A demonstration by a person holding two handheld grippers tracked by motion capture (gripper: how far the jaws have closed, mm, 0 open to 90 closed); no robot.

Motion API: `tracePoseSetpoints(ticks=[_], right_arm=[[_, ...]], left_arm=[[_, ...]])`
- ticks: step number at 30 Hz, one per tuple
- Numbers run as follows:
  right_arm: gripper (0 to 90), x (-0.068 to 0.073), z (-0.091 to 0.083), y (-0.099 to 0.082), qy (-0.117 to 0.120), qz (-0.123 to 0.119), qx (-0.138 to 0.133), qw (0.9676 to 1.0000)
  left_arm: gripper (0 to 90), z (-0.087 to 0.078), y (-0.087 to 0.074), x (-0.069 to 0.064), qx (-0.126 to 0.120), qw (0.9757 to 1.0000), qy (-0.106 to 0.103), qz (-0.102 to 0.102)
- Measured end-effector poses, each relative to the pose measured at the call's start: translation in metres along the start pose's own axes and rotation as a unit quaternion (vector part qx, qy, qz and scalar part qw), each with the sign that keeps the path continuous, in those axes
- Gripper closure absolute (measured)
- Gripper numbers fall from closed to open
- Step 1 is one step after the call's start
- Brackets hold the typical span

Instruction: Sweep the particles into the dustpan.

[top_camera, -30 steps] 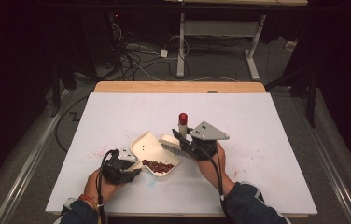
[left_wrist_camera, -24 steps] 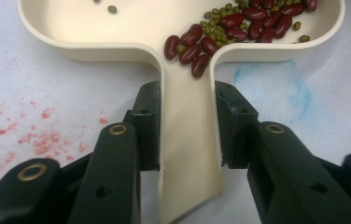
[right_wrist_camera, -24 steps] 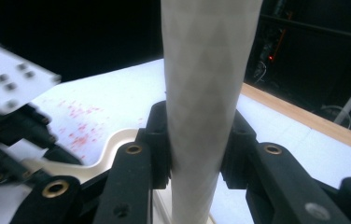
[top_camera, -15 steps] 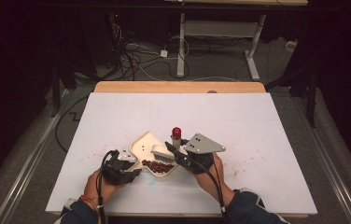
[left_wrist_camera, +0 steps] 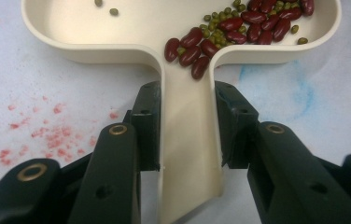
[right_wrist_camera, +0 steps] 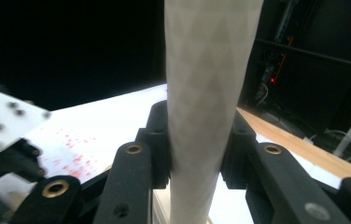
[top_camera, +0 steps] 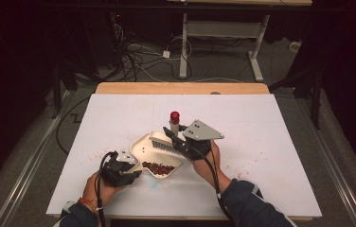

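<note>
The gap between the left gripper fingers was filled by the dustpan handle, with beans heaped just ahead of the fingertips. The right gripper fingers were blocked by the brush handle. Bare table was left open beyond both.

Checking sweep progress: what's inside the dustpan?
The dustpan holds red beans and small green beans piled near its handle, plus two stray green ones. In the high view the brush covers part of the pan's far side.
</note>
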State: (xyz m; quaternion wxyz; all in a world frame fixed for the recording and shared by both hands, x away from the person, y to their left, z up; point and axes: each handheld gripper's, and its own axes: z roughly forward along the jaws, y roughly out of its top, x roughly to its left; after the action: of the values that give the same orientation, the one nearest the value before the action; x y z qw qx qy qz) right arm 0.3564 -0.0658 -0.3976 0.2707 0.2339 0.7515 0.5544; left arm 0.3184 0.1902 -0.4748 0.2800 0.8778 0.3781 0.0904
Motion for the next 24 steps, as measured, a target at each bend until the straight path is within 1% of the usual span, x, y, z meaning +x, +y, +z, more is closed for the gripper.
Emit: tracePoseSetpoints(ticks=[1, 2, 3, 4, 5, 8, 9, 10, 12, 14, 16, 20, 23, 24], right_arm=[[69.9, 0.0, 0.007, -0.002, -0.003, -0.007, 0.003, 1.0], [70.0, -0.001, 0.018, -0.007, -0.007, -0.014, 0.005, 0.9999], [70.0, -0.001, 0.018, -0.007, -0.007, -0.014, 0.005, 0.9999], [69.9, -0.003, 0.026, -0.008, -0.008, -0.013, 0.002, 0.9999], [69.9, -0.003, 0.026, -0.008, -0.008, -0.013, 0.002, 0.9999], [70.0, -0.005, 0.033, -0.008, -0.005, -0.013, -0.003, 0.9999], [70.0, -0.004, 0.035, -0.008, -0.005, -0.011, -0.004, 0.9999], [70.0, -0.002, 0.037, -0.007, 0.0, -0.008, -0.004, 1.0], [70.0, 0.002, 0.04, -0.008, 0.008, -0.011, -0.004, 0.9999], [70.0, 0.007, 0.04, -0.009, 0.021, -0.01, -0.002, 0.9997], [69.9, 0.011, 0.039, -0.011, 0.029, -0.008, -0.004, 0.9996], [69.8, 0.02, 0.031, -0.013, 0.045, -0.007, -0.005, 0.999], [69.9, 0.023, 0.023, -0.014, 0.052, -0.009, -0.01, 0.9986], [69.9, 0.022, 0.021, -0.013, 0.055, -0.009, -0.009, 0.9984]], left_arm=[[63.4, 0.0, 0.0, 0.001, -0.001, 1.0, -0.002, -0.002], [63.4, 0.001, 0.0, 0.001, -0.001, 1.0, -0.003, -0.003], [63.4, 0.001, 0.0, 0.0, -0.001, 1.0, -0.002, -0.002], [63.5, 0.001, 0.0, 0.0, -0.002, 1.0, -0.001, -0.002], [63.5, 0.001, 0.001, -0.001, -0.002, 1.0, -0.001, -0.003], [63.5, 0.0, 0.001, -0.004, -0.002, 1.0, 0.005, 0.003], [63.5, 0.0, 0.001, -0.005, -0.004, 1.0, 0.005, 0.001], [63.5, 0.0, 0.002, -0.006, -0.005, 1.0, 0.005, -0.001], [63.5, 0.001, 0.003, -0.007, -0.007, 1.0, 0.005, -0.002], [63.5, 0.003, 0.004, -0.008, -0.008, 0.9999, 0.007, -0.006], [63.5, 0.004, 0.005, -0.009, -0.007, 0.9999, 0.008, -0.005], [63.4, 0.005, 0.006, -0.009, -0.002, 1.0, 0.007, -0.002], [63.3, 0.004, 0.005, -0.009, -0.011, 0.9999, 0.009, -0.003], [63.3, 0.003, 0.004, -0.008, -0.009, 0.9999, 0.008, 0.001]])
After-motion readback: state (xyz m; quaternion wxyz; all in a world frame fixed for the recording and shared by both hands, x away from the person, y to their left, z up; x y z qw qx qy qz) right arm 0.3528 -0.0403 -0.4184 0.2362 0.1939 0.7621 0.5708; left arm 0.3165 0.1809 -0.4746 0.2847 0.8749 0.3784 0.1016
